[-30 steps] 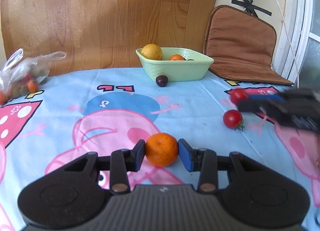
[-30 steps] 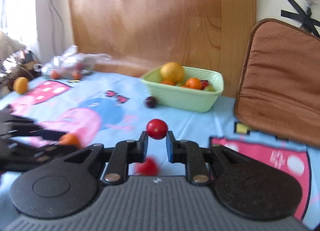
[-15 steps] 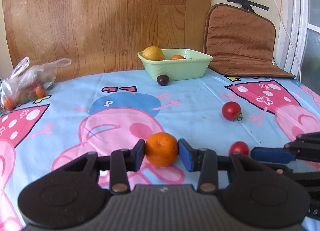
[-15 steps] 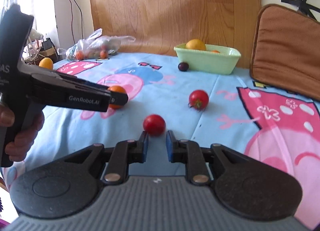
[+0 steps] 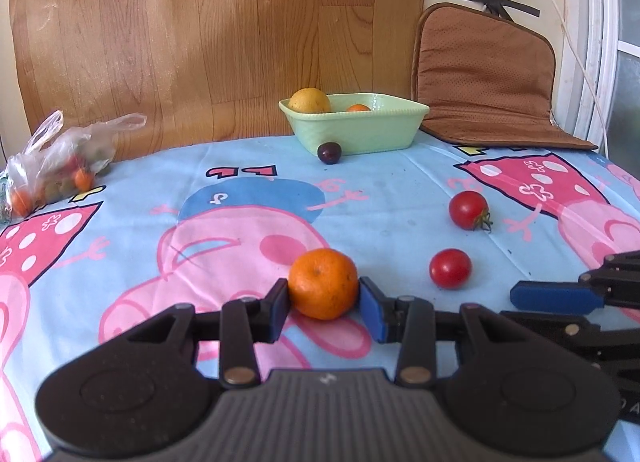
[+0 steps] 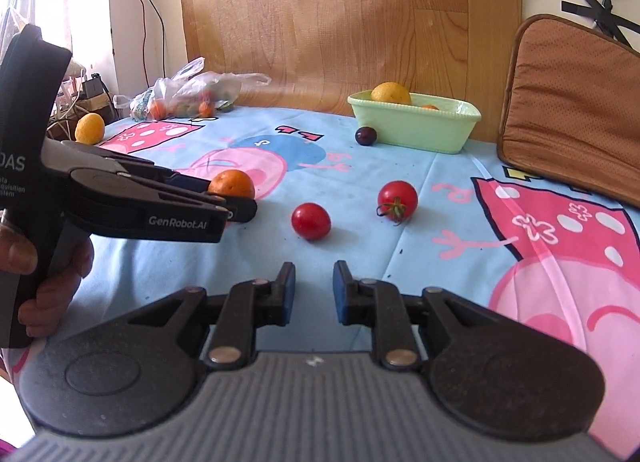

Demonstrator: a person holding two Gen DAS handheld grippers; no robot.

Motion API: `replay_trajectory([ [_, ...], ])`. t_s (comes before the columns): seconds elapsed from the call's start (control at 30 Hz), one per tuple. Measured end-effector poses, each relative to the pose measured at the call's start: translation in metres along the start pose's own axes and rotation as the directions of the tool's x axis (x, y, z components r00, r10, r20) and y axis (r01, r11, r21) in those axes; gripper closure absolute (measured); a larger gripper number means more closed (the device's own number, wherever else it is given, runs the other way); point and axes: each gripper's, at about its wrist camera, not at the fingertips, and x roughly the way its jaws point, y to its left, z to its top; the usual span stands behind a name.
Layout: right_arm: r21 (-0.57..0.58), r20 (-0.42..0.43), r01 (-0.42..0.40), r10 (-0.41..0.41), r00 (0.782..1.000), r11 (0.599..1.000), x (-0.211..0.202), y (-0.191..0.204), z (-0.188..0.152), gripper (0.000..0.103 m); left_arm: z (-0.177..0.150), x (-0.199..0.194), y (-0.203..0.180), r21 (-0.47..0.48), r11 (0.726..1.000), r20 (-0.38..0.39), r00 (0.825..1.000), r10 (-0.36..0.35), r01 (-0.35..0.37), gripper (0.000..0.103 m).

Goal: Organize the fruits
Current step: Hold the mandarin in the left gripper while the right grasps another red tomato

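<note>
A small orange (image 5: pixel 323 289) rests on the cartoon tablecloth (image 5: pixel 380 198) with my left gripper (image 5: pixel 323 296) shut on it, a blue pad against each side. In the right wrist view the same orange (image 6: pixel 232 188) shows at the left gripper's (image 6: pixel 240 208) tips, held by a hand (image 6: pixel 24 258). My right gripper (image 6: pixel 314 276) is shut to a narrow gap with nothing in it. It points at a smooth red tomato (image 6: pixel 311 221) lying a little ahead, with a stemmed tomato (image 6: pixel 398 200) beyond. The right gripper (image 5: pixel 520 308) also enters low at the right of the left wrist view.
A pale green bowl (image 5: pixel 360 134) with a yellow fruit and an orange stands at the back, a dark plum (image 5: pixel 329 152) just in front of it. A plastic bag of small fruits (image 5: pixel 52 170) lies far left, a brown cushion (image 5: pixel 480 74) back right, a yellow fruit (image 6: pixel 90 128) by the left edge.
The right gripper has drawn back and down; the red tomato once at its fingertips now lies on the cloth ahead of it. The left gripper still grips the orange.
</note>
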Motion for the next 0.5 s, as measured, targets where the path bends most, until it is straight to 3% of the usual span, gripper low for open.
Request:
replay_trajectory([
  [0.23,0.000,-0.002,-0.007,0.007,1.000,1.000,0.000,0.000,0.000,0.075,0.000,-0.001,0.000,0.001,1.000,0.001,1.000,-0.003,0.003,0.066],
  [0.3,0.005,0.000,-0.024,0.024,1.000,1.000,-0.001,0.000,0.001,0.057,0.000,-0.001,0.001,-0.001,1.000,0.002,1.000,-0.005,0.005,0.066],
  [0.33,0.011,0.003,-0.031,0.031,1.000,0.999,-0.001,-0.001,0.003,0.054,0.000,-0.001,0.001,-0.001,1.000,0.003,1.000,-0.007,0.007,0.066],
  [0.5,-0.004,0.010,-0.037,0.037,0.999,0.999,0.005,0.000,0.013,0.053,-0.001,-0.001,0.002,-0.003,1.000,0.006,1.000,-0.012,0.012,0.066],
])
